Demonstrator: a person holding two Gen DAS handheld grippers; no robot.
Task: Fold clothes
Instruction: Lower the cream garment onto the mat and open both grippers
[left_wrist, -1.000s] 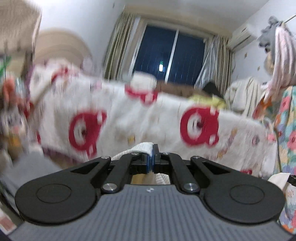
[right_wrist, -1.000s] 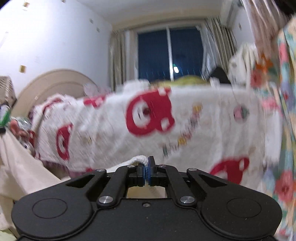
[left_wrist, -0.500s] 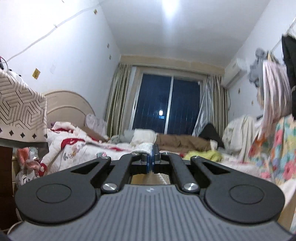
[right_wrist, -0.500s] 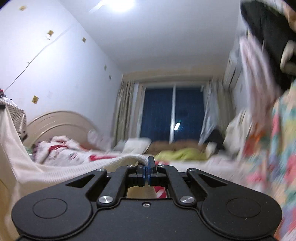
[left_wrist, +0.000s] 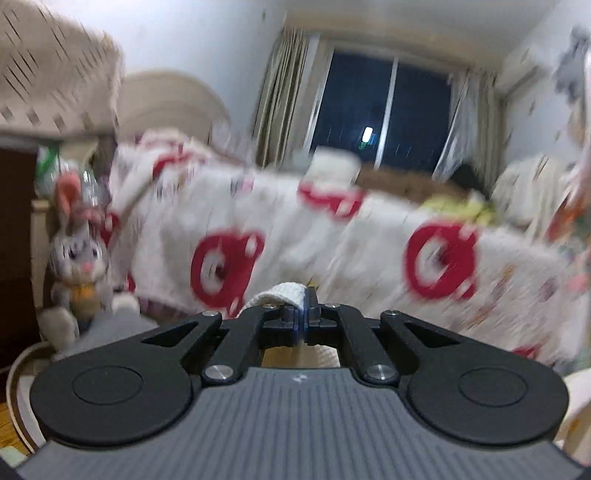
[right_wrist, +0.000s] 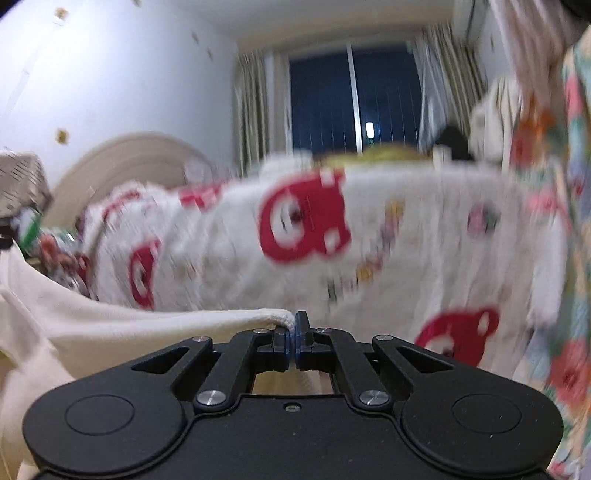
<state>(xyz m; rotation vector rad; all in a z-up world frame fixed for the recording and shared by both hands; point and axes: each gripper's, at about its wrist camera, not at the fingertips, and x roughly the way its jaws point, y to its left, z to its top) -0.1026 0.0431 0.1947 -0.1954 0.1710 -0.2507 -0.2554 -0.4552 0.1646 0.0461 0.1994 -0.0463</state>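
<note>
Garment (right_wrist: 110, 332) (cream knit, kind not readable) is pinched at two points. Left gripper (left_wrist: 303, 321) has its fingers closed on a rolled white hem; right gripper (right_wrist: 295, 332) has its fingers closed on another edge, no gap showing at either pair.

In the right wrist view the cloth runs taut from the fingers off to the left, then hangs slack down the left edge. So it is off the bed (right_wrist: 406, 258), held up in the air between the two grippers.

Why held this way, as I judge it: two grips on one edge let gravity pull the body flat, which sets a straight line to fold along. Tension between the grips keeps that edge from bunching.

Both views are smeared, so the grippers are probably moving fast.

Both cameras face the side of the bed, covered by a white blanket with red prints. Plush rabbit (left_wrist: 77, 258) sits by the bed's head end.

How many folds the garment already carries: cannot tell, most of it is out of frame.
</note>
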